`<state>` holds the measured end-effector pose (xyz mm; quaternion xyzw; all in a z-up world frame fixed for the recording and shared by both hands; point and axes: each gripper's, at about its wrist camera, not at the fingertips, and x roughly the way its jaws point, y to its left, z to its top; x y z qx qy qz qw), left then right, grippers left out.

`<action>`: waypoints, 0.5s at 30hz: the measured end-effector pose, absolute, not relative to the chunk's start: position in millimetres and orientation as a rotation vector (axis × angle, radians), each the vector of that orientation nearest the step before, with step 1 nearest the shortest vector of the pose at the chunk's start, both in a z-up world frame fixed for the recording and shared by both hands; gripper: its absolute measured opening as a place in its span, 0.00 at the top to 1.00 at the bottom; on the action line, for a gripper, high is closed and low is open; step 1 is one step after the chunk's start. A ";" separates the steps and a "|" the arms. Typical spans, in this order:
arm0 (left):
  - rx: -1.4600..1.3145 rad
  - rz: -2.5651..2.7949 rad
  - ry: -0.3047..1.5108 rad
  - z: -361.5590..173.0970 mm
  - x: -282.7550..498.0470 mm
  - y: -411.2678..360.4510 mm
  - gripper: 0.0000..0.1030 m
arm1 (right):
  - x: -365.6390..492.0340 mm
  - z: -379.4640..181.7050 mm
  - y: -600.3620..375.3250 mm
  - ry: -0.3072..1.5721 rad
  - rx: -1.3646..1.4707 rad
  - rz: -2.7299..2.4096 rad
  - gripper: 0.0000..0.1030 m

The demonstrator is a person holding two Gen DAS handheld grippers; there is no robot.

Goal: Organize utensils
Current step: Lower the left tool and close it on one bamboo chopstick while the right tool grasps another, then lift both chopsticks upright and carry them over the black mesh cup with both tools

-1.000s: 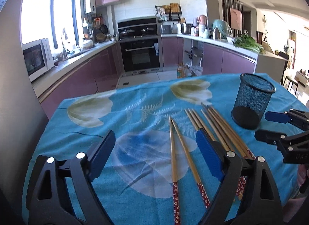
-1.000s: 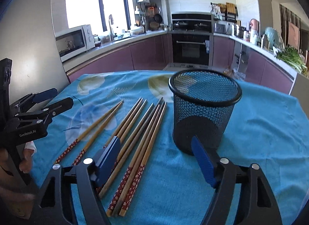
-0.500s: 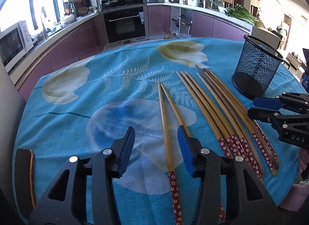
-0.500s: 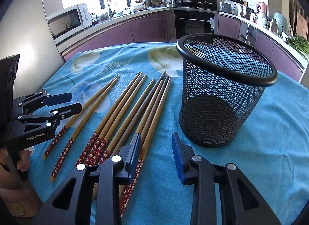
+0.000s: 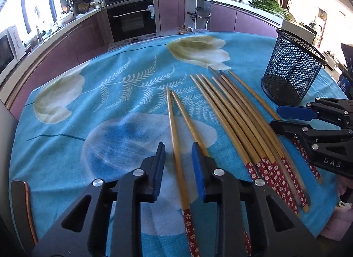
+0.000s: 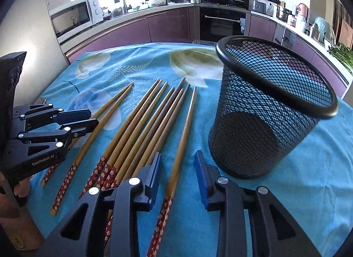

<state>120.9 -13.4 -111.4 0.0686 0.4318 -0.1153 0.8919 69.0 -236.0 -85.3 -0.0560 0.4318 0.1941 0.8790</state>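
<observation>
Wooden chopsticks with red flowered ends lie on the blue flowered tablecloth (image 5: 110, 102). A pair (image 5: 174, 124) lies to the left of a bundle of several (image 5: 242, 124). My left gripper (image 5: 178, 157) is low over the pair, its jaws closing. The left stick of the pair lies between the pads, untouched. My right gripper (image 6: 178, 168) stands narrowly open astride the rightmost chopstick (image 6: 185, 124), with gaps on both sides. The black mesh cup (image 6: 264, 124) stands upright and empty just to its right. Each gripper shows in the other's view: the right gripper (image 5: 275, 117) and the left gripper (image 6: 93, 118).
The mesh cup (image 5: 289, 76) is near the table's right edge. A hand (image 6: 22, 188) holds the left gripper at the near left. A brown wooden edge (image 5: 22, 201) shows at the near left. Purple kitchen cabinets and an oven (image 5: 132, 20) stand beyond the table.
Both grippers have come down and forward toward the chopsticks, and their jaws have narrowed a lot. Each now has a single chopstick between its fingers.
</observation>
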 end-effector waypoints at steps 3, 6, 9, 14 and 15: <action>0.115 -0.242 0.902 -110.3 123.2 -13.6 0.88 | 68.5 -85.7 -238.3 0.901 -0.098 0.416 0.83; 0.093 -0.234 0.903 -109.1 124.3 -13.6 0.92 | 69.3 -85.8 -245.5 0.910 -0.043 0.433 0.93; 0.074 -0.227 0.903 -108.3 122.3 -12.3 0.93 | 67.6 -84.2 -251.3 0.902 -0.003 0.443 0.94; 0.050 -0.238 0.874 -95.3 111.6 -7.8 0.93 | 60.2 -70.0 -261.8 0.863 0.045 0.488 0.94; 0.043 -0.250 0.864 -89.6 109.1 -7.3 0.93 | 58.5 -66.7 -262.7 0.855 0.052 0.499 0.94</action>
